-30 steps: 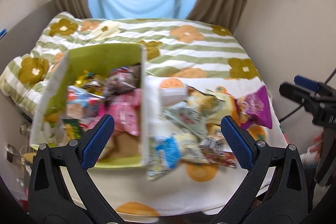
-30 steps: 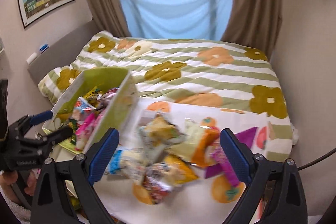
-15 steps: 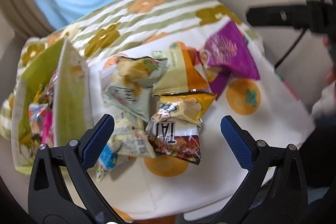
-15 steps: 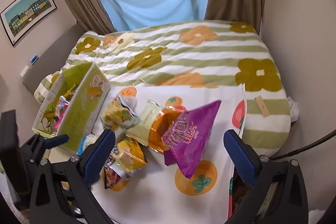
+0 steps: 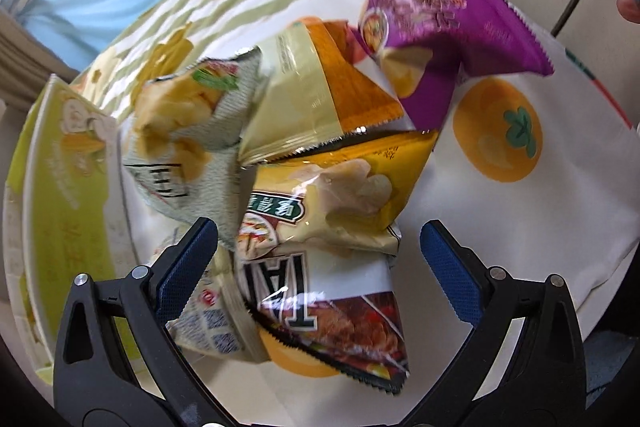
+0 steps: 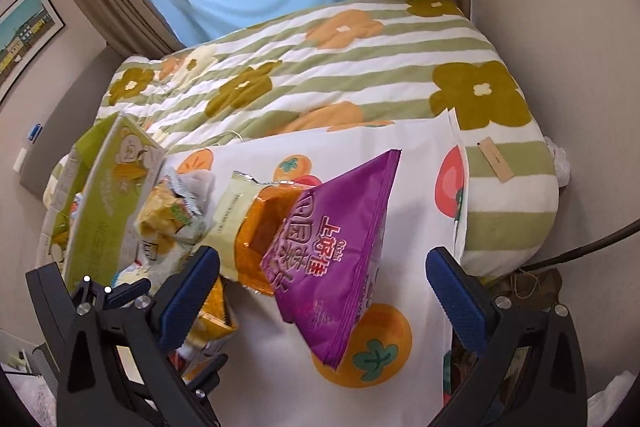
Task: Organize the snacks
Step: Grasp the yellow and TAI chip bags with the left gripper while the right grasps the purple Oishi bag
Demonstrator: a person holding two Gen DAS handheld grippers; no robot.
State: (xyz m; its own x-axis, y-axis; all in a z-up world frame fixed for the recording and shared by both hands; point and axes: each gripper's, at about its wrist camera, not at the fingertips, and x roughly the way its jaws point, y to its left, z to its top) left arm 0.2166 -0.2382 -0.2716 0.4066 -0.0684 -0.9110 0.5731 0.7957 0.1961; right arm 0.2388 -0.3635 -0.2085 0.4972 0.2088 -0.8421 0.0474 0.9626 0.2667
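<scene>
Your left tool [image 5: 319, 259], right tool [image 6: 322, 281]: both spread, gripping nothing. One purple bag [image 6: 340, 251] between right tool's fingers; one yellow bag [image 5: 344, 187] ahead of left; one green box [image 6: 104, 203] left.

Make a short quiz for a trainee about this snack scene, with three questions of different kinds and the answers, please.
1. True or false: the left tool is shut on a snack bag.
2. Multiple choice: the purple bag lies
A) inside the green box
B) on the white cloth with orange fruit prints
C) on the floor
3. Fill in: the green box stands on the ____ side of the snack pile in the right wrist view.

Key:
1. False; both the left tool and the right tool are open and hold nothing.
2. B, on the white cloth.
3. Left.
</scene>
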